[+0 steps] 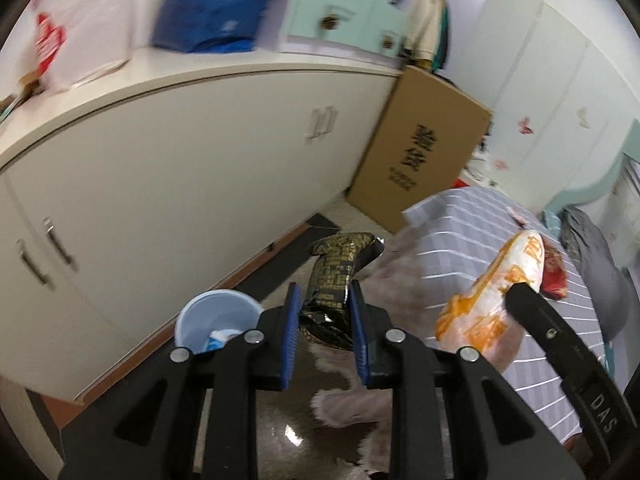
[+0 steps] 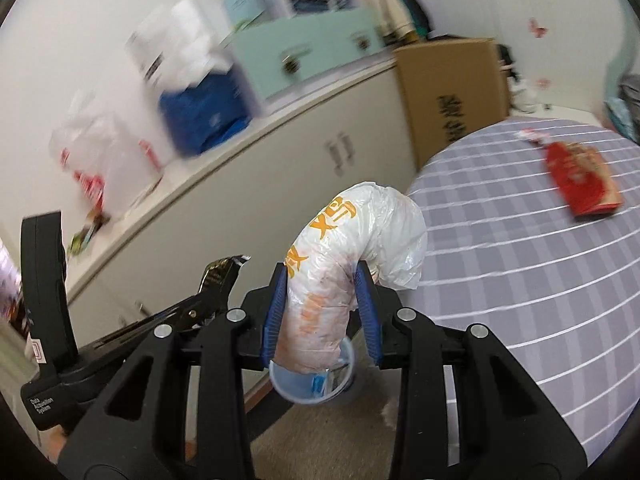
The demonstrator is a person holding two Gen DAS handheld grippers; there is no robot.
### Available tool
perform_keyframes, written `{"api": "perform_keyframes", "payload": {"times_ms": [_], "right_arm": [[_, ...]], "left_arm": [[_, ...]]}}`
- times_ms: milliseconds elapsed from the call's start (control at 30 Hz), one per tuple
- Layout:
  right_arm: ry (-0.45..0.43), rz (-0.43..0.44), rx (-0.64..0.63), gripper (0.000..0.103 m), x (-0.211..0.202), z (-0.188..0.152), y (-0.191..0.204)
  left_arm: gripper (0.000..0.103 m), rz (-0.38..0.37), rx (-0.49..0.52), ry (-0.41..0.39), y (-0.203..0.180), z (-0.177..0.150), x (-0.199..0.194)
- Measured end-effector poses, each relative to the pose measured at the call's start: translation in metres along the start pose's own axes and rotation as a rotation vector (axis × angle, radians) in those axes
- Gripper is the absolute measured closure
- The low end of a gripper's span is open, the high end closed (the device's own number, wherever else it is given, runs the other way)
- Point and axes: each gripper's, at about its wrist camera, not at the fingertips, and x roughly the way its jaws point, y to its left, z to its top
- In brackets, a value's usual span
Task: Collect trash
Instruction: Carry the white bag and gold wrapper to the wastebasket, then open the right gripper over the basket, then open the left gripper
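My left gripper (image 1: 325, 304) is shut on a black-and-gold foil snack bag (image 1: 336, 276) and holds it in the air above the floor. My right gripper (image 2: 322, 280) is shut on a white plastic bag with orange print (image 2: 344, 256), which also shows in the left wrist view (image 1: 492, 292). A light blue bin (image 1: 216, 320) with some trash inside stands on the floor by the cabinet; in the right wrist view the blue bin (image 2: 312, 384) lies right under the white bag. A red snack wrapper (image 2: 580, 180) lies on the striped bed.
A long white cabinet (image 1: 180, 184) runs along the left, with plastic bags (image 1: 80, 32) and a blue bag (image 1: 208, 12) on top. A cardboard box (image 1: 420, 148) leans at its far end. The grey striped bed (image 2: 520, 260) fills the right. A fluffy pinkish thing (image 1: 352, 400) lies on the floor.
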Motion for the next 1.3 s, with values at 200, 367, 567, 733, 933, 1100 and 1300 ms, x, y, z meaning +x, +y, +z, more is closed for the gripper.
{"api": "perform_keyframes", "payload": {"times_ms": [200, 367, 567, 733, 933, 1100, 1300], "right_arm": [[0.108, 0.041, -0.085, 0.069, 0.049, -0.027, 0.049], [0.207, 0.059, -0.120, 0.069, 0.089, -0.052, 0.072], [0.289, 0.060, -0.148, 0.069, 0.132, -0.073, 0.086], [0.301, 0.068, -0.163, 0.067, 0.166, -0.073, 0.099], [0.275, 0.067, -0.173, 0.038, 0.205, -0.066, 0.104], [0.310, 0.048, -0.156, 0.037, 0.212, -0.073, 0.097], [0.338, 0.033, -0.124, 0.036, 0.204, -0.085, 0.083]], "left_arm": [[0.080, 0.070, -0.080, 0.041, 0.063, -0.012, 0.014], [0.080, 0.115, -0.137, 0.085, 0.102, -0.024, 0.034], [0.080, 0.159, -0.191, 0.123, 0.138, -0.035, 0.053], [0.080, 0.203, -0.238, 0.132, 0.162, -0.034, 0.063], [0.080, 0.231, -0.281, 0.135, 0.184, -0.029, 0.069], [0.080, 0.233, -0.280, 0.147, 0.185, -0.031, 0.074], [0.080, 0.223, -0.267, 0.180, 0.177, -0.035, 0.089]]}}
